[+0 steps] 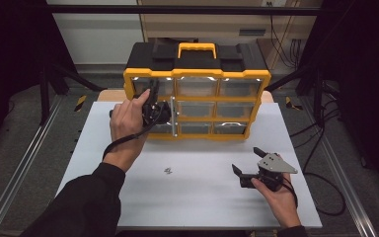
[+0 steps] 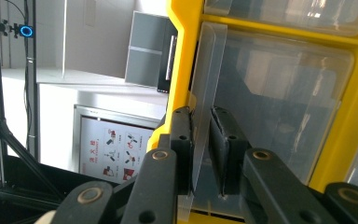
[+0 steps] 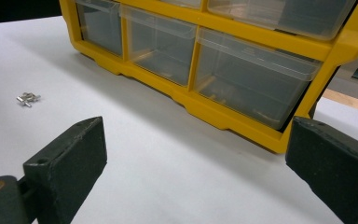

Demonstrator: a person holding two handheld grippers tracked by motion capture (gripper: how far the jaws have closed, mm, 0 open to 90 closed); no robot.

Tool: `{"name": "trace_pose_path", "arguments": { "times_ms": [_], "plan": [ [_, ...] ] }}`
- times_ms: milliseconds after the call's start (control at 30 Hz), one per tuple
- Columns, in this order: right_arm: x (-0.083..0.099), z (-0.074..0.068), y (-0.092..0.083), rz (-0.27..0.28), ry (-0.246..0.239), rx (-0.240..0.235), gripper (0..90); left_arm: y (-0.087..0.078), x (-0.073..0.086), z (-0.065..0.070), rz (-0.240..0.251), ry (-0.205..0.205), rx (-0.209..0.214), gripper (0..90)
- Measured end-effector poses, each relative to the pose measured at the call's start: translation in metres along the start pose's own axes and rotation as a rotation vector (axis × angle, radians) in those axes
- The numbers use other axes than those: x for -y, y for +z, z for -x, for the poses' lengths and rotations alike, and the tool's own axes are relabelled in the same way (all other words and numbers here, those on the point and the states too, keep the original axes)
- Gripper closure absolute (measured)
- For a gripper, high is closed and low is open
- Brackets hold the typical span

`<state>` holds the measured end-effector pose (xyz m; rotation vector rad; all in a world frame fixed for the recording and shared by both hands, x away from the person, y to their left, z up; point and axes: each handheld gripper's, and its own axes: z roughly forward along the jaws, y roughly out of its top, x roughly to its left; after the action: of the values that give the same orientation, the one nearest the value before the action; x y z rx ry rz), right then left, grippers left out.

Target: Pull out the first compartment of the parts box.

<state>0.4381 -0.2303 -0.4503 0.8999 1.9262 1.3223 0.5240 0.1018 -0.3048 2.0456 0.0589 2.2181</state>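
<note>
- High view: a yellow-framed organiser [image 1: 197,81] with a black top and a yellow carry handle [image 1: 197,49] stands at the far side of a matte white table [image 1: 192,197]. Its front holds a grid of clear plastic drawers.
- High view: the left gripper [image 1: 159,112] is raised against the organiser's left column, held by the left hand [image 1: 126,121]. The right gripper [image 1: 246,163] sits low over the table, well apart from the organiser, held by the right hand [image 1: 276,192]; a grey three-cornered plate [image 1: 275,162] tops it. A small cluster of metal screws [image 1: 168,171] lies on the bare table between the two hands, off to the side of the right gripper's jaws.
- Left gripper view: the two black jaws are closed onto a thin, clear plastic lip of a drawer front [image 2: 205,93], which passes straight between the pads [image 2: 223,140]. The lip touches both pads. The yellow frame [image 2: 182,56] runs just beside the jaw on the left; smooth translucent drawer faces lie beyond the other jaw. Drawer contents cannot be made out here.
- Right gripper view: the two black, flat-faced, slightly grainy jaws stand wide apart with bare white table between them. The organiser's bottom row of drawers [image 3: 251,79] lies ahead of the jaws. The screws [image 3: 28,98] lie ahead of the left-hand jaw, apart from it. Faint small items show on the drawer floors; their kind cannot be told.
</note>
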Motion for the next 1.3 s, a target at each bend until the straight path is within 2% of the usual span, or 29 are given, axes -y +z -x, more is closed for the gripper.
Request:
{"name": "trace_pose_path", "arguments": {
  "times_ms": [333, 367, 1000, 1300],
  "plan": [
    [0.0, 0.0, 0.0, 0.001, -0.001, -0.001, 5.3, -0.001, 0.0, 0.001, -0.002, 0.009, -0.006, 80.2],
    [0.0, 0.0, 0.0, 0.001, -0.001, -0.002, 5.3, -0.001, 0.0, 0.001, 0.005, 0.007, -0.017, 80.3],
    [0.0, 0.0, 0.0, 0.001, -0.001, -0.003, 5.4, -0.008, -0.001, 0.001, 0.006, 0.007, -0.016, 80.3],
    [0.0, -0.001, 0.0, 0.004, 0.004, -0.011, 5.3, -0.021, -0.002, 0.001, 0.009, 0.005, -0.025, 80.3]
  ]
}}
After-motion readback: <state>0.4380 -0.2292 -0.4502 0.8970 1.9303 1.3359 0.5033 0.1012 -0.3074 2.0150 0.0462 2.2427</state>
